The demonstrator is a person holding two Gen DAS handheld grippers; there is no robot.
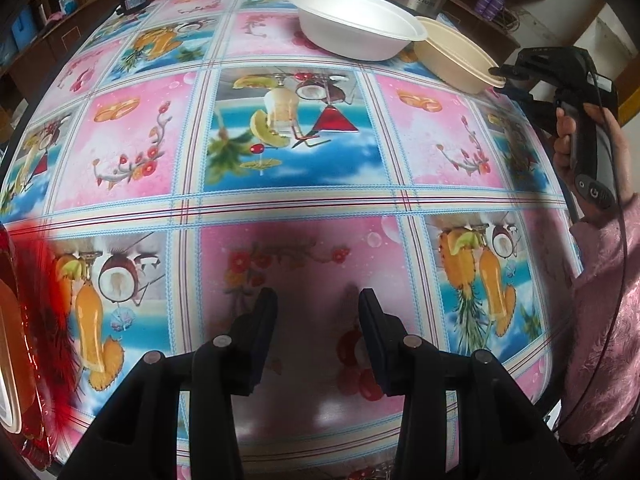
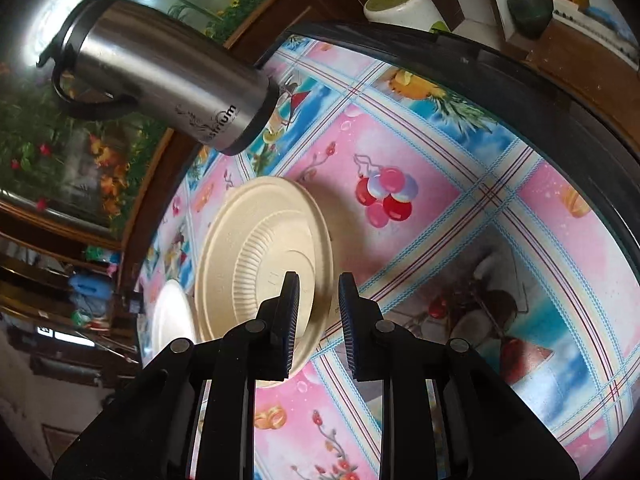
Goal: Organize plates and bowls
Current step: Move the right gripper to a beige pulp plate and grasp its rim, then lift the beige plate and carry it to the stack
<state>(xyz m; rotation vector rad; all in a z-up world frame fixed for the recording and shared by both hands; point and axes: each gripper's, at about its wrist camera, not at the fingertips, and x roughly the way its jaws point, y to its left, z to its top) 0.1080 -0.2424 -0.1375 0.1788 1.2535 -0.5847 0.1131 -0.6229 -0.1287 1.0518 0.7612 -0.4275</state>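
Beige bowl [image 1: 456, 54] sits at the tabletop [image 1: 280, 184] far edge, touching the white bowl [image 1: 356, 24], near the steel flask [image 2: 160, 76]. My right jaws [image 2: 318, 304] straddle its rim, slightly apart, not pinching. Left jaws [image 1: 318, 312] part-open, empty. Looks light, thin, crushable: grip the rim gently.

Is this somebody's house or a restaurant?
Probably someone's home: a dining table with a fruit-patterned tablecloth, a steel thermos jug, and wooden shelves with household odds and ends behind.
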